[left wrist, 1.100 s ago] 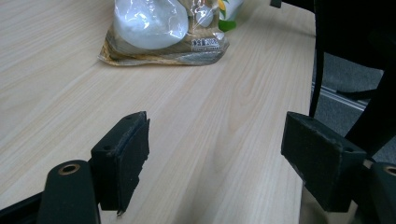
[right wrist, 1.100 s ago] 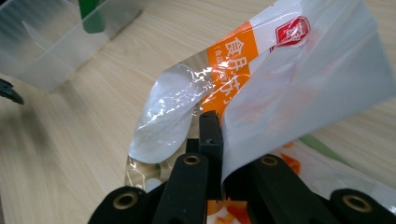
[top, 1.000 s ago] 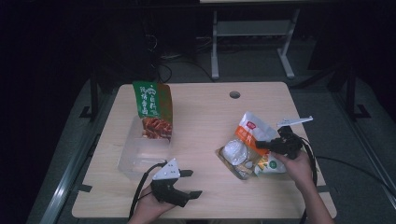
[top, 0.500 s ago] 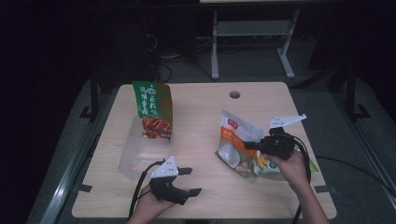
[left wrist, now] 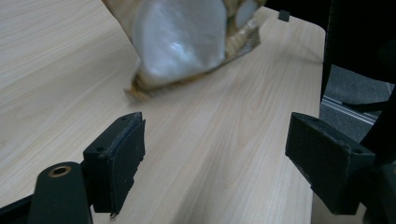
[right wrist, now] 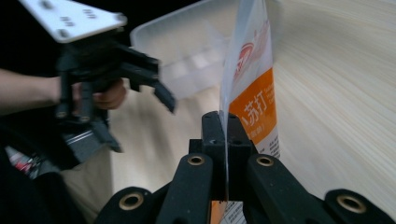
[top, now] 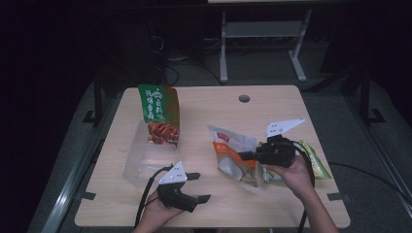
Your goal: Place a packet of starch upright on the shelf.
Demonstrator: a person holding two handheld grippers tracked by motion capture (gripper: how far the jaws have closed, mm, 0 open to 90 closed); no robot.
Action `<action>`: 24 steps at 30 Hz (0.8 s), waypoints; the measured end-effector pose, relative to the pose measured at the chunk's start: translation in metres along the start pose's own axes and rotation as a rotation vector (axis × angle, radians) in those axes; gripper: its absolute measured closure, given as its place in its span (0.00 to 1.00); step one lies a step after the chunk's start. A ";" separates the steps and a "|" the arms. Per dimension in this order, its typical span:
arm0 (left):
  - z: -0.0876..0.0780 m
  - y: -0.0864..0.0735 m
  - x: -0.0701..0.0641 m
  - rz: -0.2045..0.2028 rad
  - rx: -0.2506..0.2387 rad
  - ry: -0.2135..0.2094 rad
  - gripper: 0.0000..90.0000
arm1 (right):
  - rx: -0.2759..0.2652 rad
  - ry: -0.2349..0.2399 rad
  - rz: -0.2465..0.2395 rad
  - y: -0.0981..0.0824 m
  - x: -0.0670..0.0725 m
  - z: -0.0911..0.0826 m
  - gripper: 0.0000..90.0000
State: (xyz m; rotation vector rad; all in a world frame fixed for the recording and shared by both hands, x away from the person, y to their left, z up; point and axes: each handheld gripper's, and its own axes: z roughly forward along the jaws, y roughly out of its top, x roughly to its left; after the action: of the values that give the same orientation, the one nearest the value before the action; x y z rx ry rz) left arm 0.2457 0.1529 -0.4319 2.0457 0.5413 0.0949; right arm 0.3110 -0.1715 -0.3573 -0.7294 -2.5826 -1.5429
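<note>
An orange and white snack bag (top: 232,154) hangs tilted just above the table, right of centre. My right gripper (top: 243,156) is shut on its edge; in the right gripper view the jaws (right wrist: 226,140) pinch the thin bag (right wrist: 254,93). My left gripper (top: 199,187) rests near the front edge with its jaws wide. They have just been opening further, and nothing is between them. In the left gripper view the gripper (left wrist: 224,163) faces bare wood, with the bag (left wrist: 182,42) ahead of it.
A clear plastic box (top: 145,162) sits at the left with a green and red snack bag (top: 158,114) standing in its far end. A green packet (top: 317,164) lies under my right hand. The table has a cable hole (top: 244,98) at the back.
My right gripper has risen and moved left with the orange bag, carrying it off the pile at the right toward the table's middle. My left hand stayed in place.
</note>
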 end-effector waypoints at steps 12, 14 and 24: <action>0.006 0.002 0.003 -0.027 0.003 0.034 0.24 | -0.002 0.148 -0.098 -0.011 0.012 0.027 0.99; 0.009 0.003 0.004 -0.046 0.004 0.025 0.26 | -0.006 0.166 -0.106 -0.014 0.012 0.027 0.99; 0.011 0.004 0.005 -0.093 -0.010 -0.007 0.59 | 0.010 0.220 -0.143 -0.016 0.023 0.030 0.99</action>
State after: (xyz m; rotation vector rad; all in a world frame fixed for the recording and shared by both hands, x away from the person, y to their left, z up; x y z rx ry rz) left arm 0.2545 0.1437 -0.4350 2.0071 0.6289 0.0350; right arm 0.2896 -0.1435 -0.3788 -0.3573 -2.5235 -1.5472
